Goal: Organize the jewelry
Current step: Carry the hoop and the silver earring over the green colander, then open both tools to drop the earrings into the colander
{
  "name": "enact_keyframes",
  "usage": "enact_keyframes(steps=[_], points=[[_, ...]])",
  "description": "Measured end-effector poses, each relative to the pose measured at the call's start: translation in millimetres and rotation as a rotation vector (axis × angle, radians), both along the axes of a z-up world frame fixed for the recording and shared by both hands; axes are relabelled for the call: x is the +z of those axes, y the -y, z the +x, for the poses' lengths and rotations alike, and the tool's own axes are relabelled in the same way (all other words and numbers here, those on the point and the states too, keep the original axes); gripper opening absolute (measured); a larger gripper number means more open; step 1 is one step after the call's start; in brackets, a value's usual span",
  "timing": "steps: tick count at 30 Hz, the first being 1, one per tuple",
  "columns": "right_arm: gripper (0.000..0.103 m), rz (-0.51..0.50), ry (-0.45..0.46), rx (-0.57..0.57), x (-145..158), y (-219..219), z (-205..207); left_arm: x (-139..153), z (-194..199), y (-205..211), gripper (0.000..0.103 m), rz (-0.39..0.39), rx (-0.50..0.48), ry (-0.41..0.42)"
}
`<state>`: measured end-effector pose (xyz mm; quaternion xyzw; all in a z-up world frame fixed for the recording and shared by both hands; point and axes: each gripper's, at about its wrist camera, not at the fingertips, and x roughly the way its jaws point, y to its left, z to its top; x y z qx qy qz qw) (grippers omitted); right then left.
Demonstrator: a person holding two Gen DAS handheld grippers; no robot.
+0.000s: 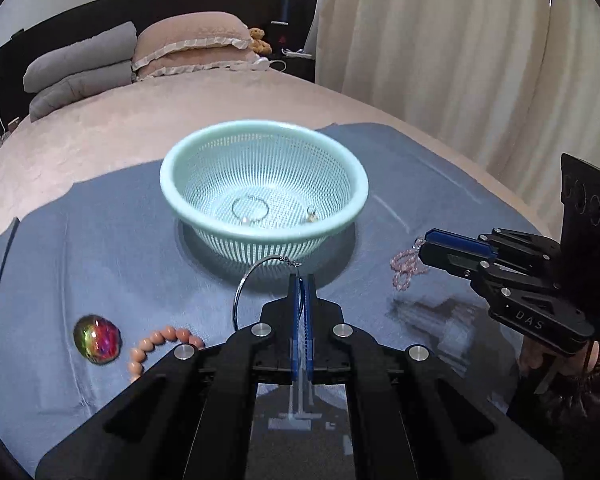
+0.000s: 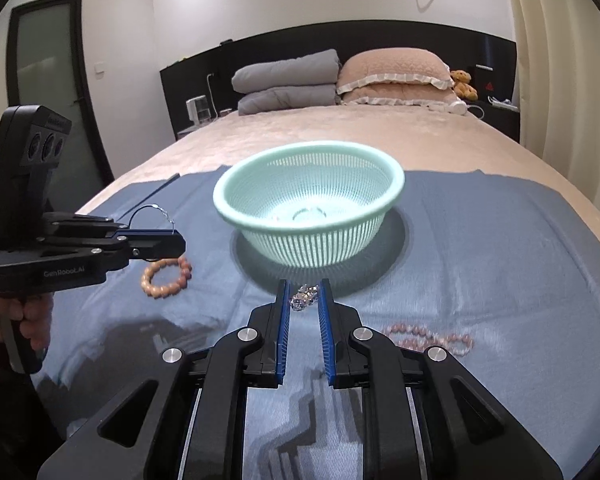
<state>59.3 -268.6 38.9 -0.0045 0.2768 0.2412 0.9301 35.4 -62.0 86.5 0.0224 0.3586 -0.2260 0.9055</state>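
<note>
A mint-green mesh basket point(image 1: 188, 196) point(image 2: 228, 204) stands on a blue cloth on the bed; a silver hoop point(image 1: 250, 209) and a small earring point(image 1: 312, 214) lie inside. My left gripper point(image 1: 303, 280) point(image 2: 176, 240) is shut on a thin silver hoop point(image 1: 244, 280) point(image 2: 148, 210), held in front of the basket. My right gripper point(image 2: 303, 286) point(image 1: 422, 246) is open, its fingers on either side of a sparkly crystal piece point(image 2: 305, 297) on the cloth. A pink bead bracelet point(image 1: 406, 268) point(image 2: 432, 338) lies beside it.
An orange bead bracelet point(image 1: 156, 344) point(image 2: 166, 276) and an iridescent round ornament point(image 1: 97, 340) lie on the blue cloth point(image 1: 100, 248) at the left. Pillows point(image 2: 392, 76), folded grey quilts point(image 2: 288, 80) and a headboard are behind; a curtain point(image 1: 460, 60) hangs at right.
</note>
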Motion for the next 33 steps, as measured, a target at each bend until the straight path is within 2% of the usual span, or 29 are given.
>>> enact_keyframes(steps=[6,10,13,17,21,25,26,28,29,30,33], points=[[0.013,0.007,0.082,-0.001,39.5,-4.3,33.1,37.0,39.0,7.0,0.003,0.018,-0.021,0.047],[0.013,0.004,0.087,-0.015,47.5,-5.6,62.1,47.2,70.7,9.9,0.003,-0.013,-0.040,0.033],[0.013,0.011,0.045,-0.017,40.5,-6.5,85.6,40.2,96.4,15.2,0.003,-0.016,-0.044,-0.007],[0.013,0.014,-0.020,-0.028,21.0,-4.9,106.1,17.2,122.1,19.4,0.003,-0.007,-0.037,-0.067],[0.014,0.020,-0.053,-0.033,6.6,-2.5,114.6,-8.4,132.1,19.3,0.003,0.002,-0.030,-0.121],[0.014,0.019,-0.076,-0.023,1.1,-1.6,119.0,-20.8,133.7,22.6,0.003,0.022,-0.038,-0.142],[0.015,0.020,-0.080,-0.023,0.7,-1.7,119.1,-21.2,133.4,22.5,0.005,0.016,-0.039,-0.143],[0.015,0.035,-0.082,-0.019,2.3,-0.1,119.2,-20.9,132.0,21.4,0.016,0.009,-0.037,-0.147],[0.017,0.040,-0.082,-0.020,4.4,-0.6,120.0,-19.6,130.5,20.8,0.029,0.011,-0.033,-0.141],[0.026,0.041,-0.083,-0.024,5.3,0.1,120.0,-17.9,129.1,20.6,0.040,0.010,-0.032,-0.133],[0.051,0.029,-0.063,-0.041,9.1,0.8,115.5,-10.7,123.3,18.3,0.047,0.013,-0.025,-0.107]])
